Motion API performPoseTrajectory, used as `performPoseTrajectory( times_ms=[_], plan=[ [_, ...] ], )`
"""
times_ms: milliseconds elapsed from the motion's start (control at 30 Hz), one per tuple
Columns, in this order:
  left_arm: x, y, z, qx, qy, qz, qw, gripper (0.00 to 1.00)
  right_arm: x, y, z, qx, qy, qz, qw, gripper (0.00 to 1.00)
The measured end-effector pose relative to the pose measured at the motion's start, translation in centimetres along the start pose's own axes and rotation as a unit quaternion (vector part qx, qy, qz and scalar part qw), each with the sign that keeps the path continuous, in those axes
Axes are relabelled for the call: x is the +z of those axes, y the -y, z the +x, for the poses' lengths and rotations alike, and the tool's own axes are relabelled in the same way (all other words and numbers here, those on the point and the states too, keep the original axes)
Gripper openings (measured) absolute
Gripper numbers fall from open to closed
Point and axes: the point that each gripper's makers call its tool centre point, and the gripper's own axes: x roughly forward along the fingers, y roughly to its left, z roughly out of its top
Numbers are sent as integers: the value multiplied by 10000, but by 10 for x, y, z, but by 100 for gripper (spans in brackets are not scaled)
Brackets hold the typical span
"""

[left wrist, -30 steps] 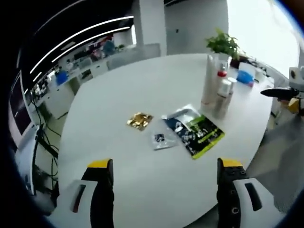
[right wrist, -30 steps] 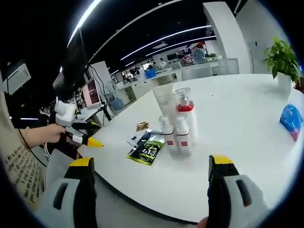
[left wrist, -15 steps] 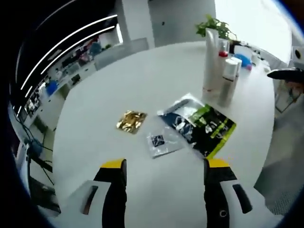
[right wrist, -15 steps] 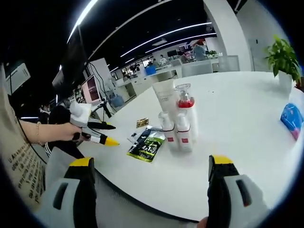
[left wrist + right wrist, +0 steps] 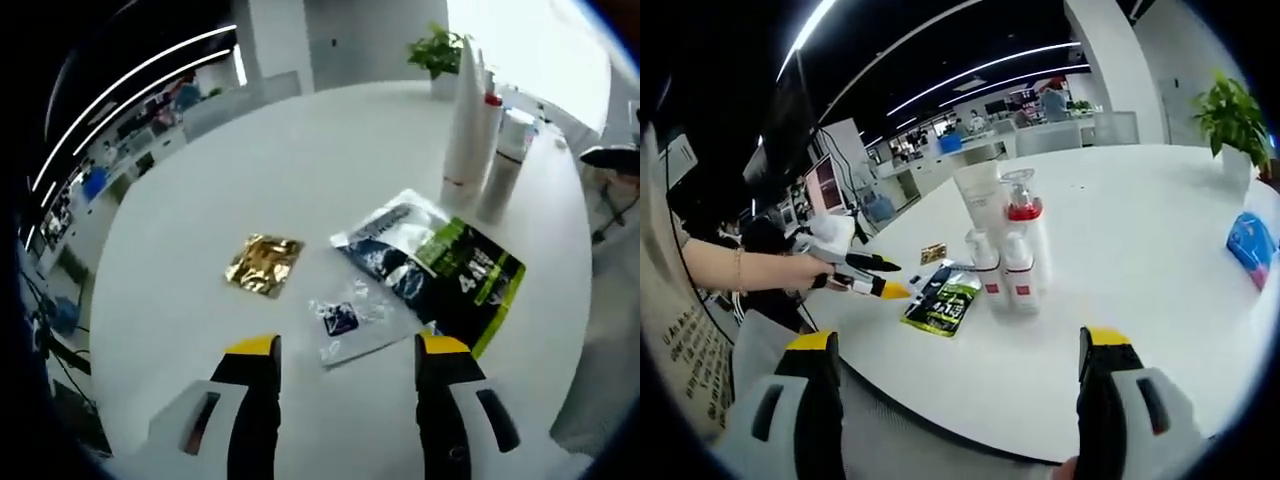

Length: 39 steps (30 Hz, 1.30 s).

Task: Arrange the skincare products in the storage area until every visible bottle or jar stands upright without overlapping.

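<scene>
On the white table [image 5: 300,140], left gripper [image 5: 345,347] jaws apart over a clear sachet [image 5: 345,318] — gold sachet [image 5: 263,264] at ten o'clock, bottles [image 5: 1002,255] upright, right gripper [image 5: 957,345] open.

Open office, perhaps; ceiling light strips [image 5: 970,75]

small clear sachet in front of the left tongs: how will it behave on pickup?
The clear sachet lies flat on the white table, so the jaws likely get little edge to bite. It looks thin and glossy, so probably floppy, light and slippery. Its far edge sits against the blue-and-white pouch, so a push may drag that along.
</scene>
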Motion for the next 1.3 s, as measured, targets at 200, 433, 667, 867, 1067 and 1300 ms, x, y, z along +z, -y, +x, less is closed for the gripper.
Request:
performPoseTrajectory(
  times_ms=[200, 433, 667, 867, 1067, 1300],
  plan=[
    [2, -4, 12, -90, -90, 174, 9998, 42, -1, 2, 0, -55, -40, 25, 10000, 99],
    [4, -5, 17, -173, -64, 187, 9997, 31, -3, 2, 2, -59, -106, 32, 9999, 99],
    [-1, -9, 15, -221, -59, 68, 9997, 25, -3, 2, 3, -53, -127, 47, 9999, 99],
    [-10, -16, 8, -216, -105, -52, 9997, 25, -3, 2, 3, -41, -117, 46, 9999, 99],
    [-15, -22, 5, -179, -169, -109, 9996, 25, -3, 1, 3, -19, -114, 43, 9999, 99],
    [-8, -17, 1, -94, -125, -215, 9996, 30, -3, 1, 2, -4, -88, 69, 9999, 99]
  ],
)
